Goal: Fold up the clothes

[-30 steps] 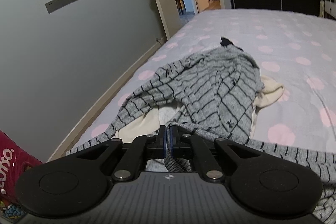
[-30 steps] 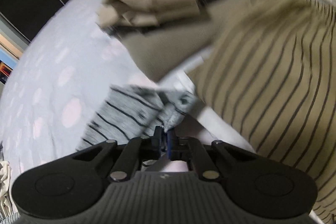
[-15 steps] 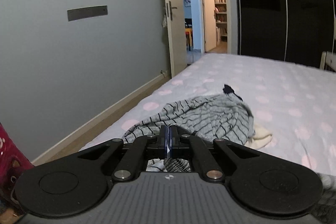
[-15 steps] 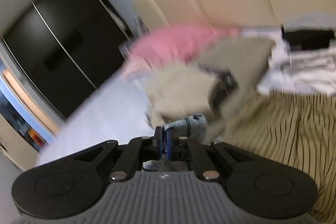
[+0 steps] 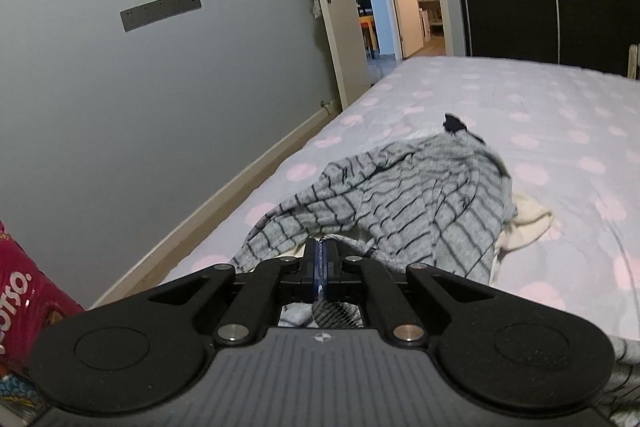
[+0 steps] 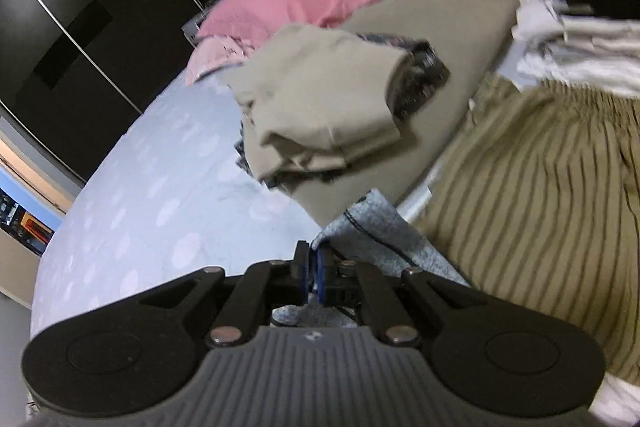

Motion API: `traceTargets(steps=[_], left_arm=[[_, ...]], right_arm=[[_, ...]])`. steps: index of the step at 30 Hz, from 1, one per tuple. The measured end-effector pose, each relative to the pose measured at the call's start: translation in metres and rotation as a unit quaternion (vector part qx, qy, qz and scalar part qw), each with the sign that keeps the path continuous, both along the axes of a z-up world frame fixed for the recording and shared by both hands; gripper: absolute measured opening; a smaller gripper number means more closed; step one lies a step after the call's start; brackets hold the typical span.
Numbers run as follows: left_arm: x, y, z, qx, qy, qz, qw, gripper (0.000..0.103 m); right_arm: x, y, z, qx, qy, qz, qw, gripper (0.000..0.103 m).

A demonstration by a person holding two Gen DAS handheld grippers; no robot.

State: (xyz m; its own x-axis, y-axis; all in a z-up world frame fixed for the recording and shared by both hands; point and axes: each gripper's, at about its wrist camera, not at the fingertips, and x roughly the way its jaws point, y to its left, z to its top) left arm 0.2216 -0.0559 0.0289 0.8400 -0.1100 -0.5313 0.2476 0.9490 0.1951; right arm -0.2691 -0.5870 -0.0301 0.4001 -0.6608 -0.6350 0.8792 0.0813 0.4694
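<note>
The striped top (image 5: 420, 195) stretched lengthwise along the bed (image 5: 540, 115); the left tool (image 5: 321, 259) and right tool (image 6: 314, 261) each clamped its edge.

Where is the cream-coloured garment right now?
In the left wrist view, the cream-coloured garment lies on the dotted bedsheet, right of centre, mostly tucked under the grey striped top's right edge.

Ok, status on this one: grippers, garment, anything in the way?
Left gripper and right gripper both shut on grey striped top. Top mostly heaped on bed. Khaki pile ahead, right side.
</note>
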Motion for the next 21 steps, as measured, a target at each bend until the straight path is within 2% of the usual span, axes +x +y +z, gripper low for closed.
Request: traceTargets(steps=[4,8,13,21], left_arm=[[-0.007,0.002,0.014,-0.036,-0.024,-0.005,0.999,0.0],[-0.02,0.005,0.037,-0.075,-0.057,-0.02,0.9954,0.0],[-0.043,0.015,0.072,-0.124,-0.072,-0.049,0.9885,0.0],[-0.076,0.047,0.108,-0.185,-0.075,-0.075,0.9771,0.0]], right_arm=[[-0.01,0.007,0.025,-0.055,-0.042,-0.008,0.998,0.004],[-0.027,0.022,0.067,-0.123,-0.067,-0.018,0.99,0.004],[-0.057,0.043,0.114,-0.192,-0.079,-0.051,0.977,0.004],[-0.114,0.085,0.188,-0.273,-0.065,-0.079,0.957,0.004]])
